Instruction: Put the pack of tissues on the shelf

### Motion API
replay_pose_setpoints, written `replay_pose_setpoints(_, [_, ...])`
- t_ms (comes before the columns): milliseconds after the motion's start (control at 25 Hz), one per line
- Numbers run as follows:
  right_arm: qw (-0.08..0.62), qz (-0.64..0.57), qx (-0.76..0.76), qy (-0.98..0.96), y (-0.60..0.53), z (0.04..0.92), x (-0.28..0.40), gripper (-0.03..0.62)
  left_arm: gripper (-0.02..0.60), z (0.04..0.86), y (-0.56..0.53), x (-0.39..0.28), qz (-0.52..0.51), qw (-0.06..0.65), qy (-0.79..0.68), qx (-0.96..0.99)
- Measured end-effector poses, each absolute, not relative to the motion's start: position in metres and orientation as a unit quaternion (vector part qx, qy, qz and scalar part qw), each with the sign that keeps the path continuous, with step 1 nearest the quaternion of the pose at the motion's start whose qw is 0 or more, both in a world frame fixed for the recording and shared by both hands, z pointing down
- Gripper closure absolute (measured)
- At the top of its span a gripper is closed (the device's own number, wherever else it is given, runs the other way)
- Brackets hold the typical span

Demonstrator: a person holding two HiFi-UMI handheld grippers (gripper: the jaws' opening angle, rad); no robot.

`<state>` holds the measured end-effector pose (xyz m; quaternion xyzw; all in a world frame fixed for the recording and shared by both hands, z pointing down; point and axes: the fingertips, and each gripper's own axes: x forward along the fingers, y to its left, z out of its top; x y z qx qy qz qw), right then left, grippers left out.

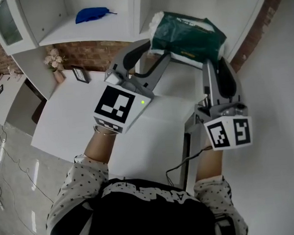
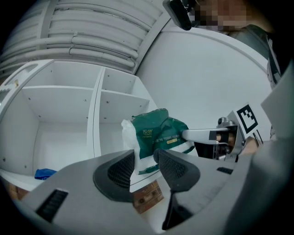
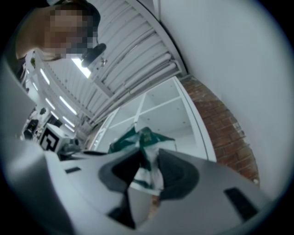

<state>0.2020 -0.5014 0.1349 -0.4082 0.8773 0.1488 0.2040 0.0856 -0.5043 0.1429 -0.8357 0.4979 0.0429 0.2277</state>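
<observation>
The pack of tissues (image 1: 186,36), green with white ends, hangs in the air in front of the white shelf unit (image 1: 136,15). My left gripper (image 1: 157,52) is shut on its left white edge, which shows pinched between the dark pads (image 2: 144,163). At the pack's right end my right gripper (image 1: 214,59) is shut on it too, with green-and-white wrapper (image 3: 142,142) between its jaws (image 3: 147,170). The left gripper view shows the pack (image 2: 158,133) before the shelf's open compartments (image 2: 96,114), and the right gripper (image 2: 229,135) beyond it.
A blue cloth (image 1: 92,14) lies in the shelf compartment to the left. Below the shelf a white table (image 1: 77,119) carries a small picture frame (image 1: 80,74) and dried flowers (image 1: 54,60). A brick wall (image 1: 252,37) runs behind on the right.
</observation>
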Motion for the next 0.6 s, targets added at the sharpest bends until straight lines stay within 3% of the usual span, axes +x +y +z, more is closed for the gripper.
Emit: replay_pose_setpoints(600, [0.179,0.132,-0.409,0.885,-0.559,0.131,0.188,0.448,0.393,0.14,-0.553,0.074,0.009,0.224,0.525,-0.821])
